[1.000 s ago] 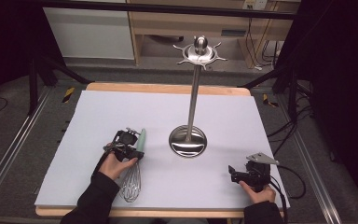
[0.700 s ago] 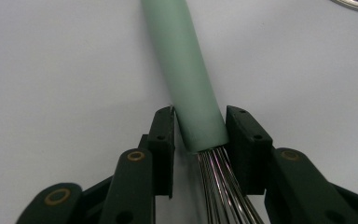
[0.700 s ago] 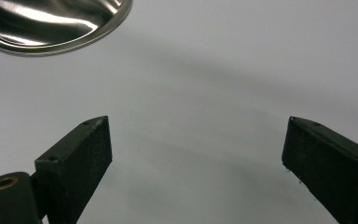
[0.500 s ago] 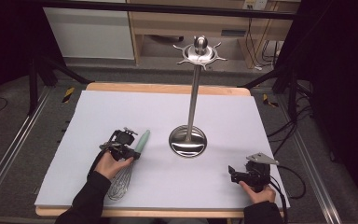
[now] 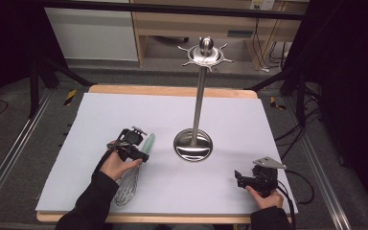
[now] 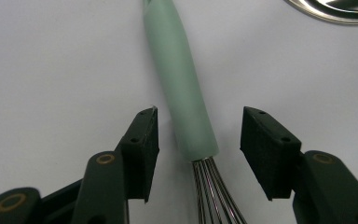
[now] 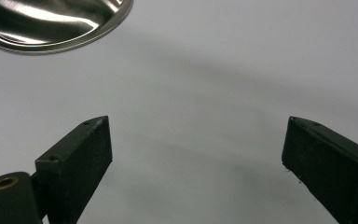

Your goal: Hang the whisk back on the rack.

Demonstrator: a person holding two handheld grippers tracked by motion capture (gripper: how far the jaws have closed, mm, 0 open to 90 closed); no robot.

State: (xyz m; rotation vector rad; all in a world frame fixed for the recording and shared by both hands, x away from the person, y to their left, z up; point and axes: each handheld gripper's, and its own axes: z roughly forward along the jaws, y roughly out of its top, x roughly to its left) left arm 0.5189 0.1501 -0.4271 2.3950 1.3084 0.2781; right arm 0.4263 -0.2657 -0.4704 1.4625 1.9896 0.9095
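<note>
A whisk with a mint-green handle (image 5: 147, 143) and a wire head (image 5: 127, 184) lies flat on the white mat. My left gripper (image 5: 139, 152) is low over it, and its jaws have just been opening. In the left gripper view the handle (image 6: 182, 93) lies between the left gripper's (image 6: 199, 126) two pads, with a gap on each side, near where the wires begin. My right gripper (image 5: 242, 178) rests open near the front right of the mat. Nothing lies between the right gripper's (image 7: 198, 140) jaws.
A tall steel utensil stand (image 5: 199, 100) with a hooked crown rises from a round base (image 5: 193, 144) at mid-table, right of the whisk. Its base edge (image 6: 340, 9) (image 7: 51, 23) shows in both gripper views. The white mat (image 5: 172, 110) covers the wooden table.
The left hand has crept slightly toward the far side along the whisk handle, and the wire head has shifted a little left. The right gripper has stayed put.
</note>
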